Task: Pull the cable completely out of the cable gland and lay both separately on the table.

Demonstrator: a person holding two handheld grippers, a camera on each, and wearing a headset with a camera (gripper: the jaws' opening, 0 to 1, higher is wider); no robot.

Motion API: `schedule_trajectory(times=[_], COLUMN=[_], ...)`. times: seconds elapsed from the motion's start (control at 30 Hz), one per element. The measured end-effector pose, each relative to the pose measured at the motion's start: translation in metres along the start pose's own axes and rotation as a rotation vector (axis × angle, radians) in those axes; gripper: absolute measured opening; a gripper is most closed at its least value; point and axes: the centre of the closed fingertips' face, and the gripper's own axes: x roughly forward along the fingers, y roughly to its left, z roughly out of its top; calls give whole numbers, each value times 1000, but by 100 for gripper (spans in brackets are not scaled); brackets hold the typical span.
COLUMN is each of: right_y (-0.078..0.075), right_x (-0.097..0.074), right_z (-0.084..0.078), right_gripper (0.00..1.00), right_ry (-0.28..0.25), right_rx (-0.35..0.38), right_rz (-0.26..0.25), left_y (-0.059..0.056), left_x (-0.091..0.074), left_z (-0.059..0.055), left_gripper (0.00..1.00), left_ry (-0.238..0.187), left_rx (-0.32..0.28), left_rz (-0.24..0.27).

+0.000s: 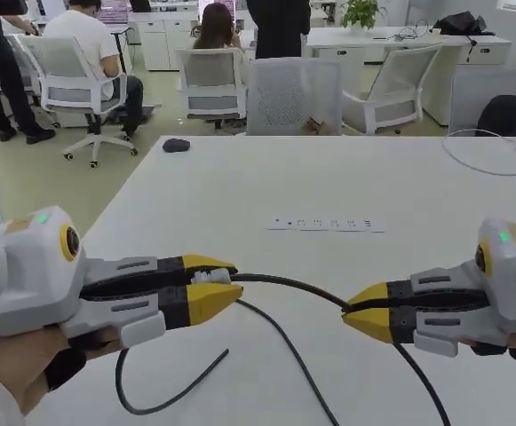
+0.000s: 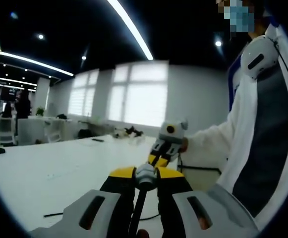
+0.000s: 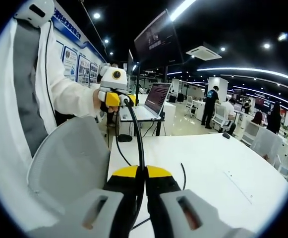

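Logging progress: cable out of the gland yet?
No, in: the cable runs from the gland in the left claw to the right claw.

The cable (image 1: 286, 285) spans from the cable gland (image 1: 211, 277) clamped in the left tongs (image 1: 236, 280) to the right tongs (image 1: 346, 310) pinching it, barring the gap between them, and its slack loops across the near bench (image 1: 373, 182). Beyond the tongs the bench lies open up to a strip of small labels (image 1: 327, 224); a small dark object (image 1: 176, 145) sits near the far left edge, a thin wire (image 1: 472, 165) far right.
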Motion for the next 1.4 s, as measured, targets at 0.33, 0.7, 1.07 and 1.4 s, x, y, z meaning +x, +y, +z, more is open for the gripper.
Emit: schedule_trajectory(times=[0.33,0.7,1.07,1.4], right_y=[13,43,42,41], right_x=[8,38,38,32], right_z=[30,37,36,31], right_gripper=[13,11,3,3], right_ry=[-75,-64,-87,-93], right_rx=[37,-21,-26,-43], right_rz=[29,121,132,130], left_y=[-8,-28,-28,-27], left_x=[6,24,23,19], left_z=[-20,-35,-33,-36], left_gripper=[17,17,17,17], left_ry=[30,54,45,56], left_rx=[-27,-39,-49,-42], left_rz=[6,-37,1,61])
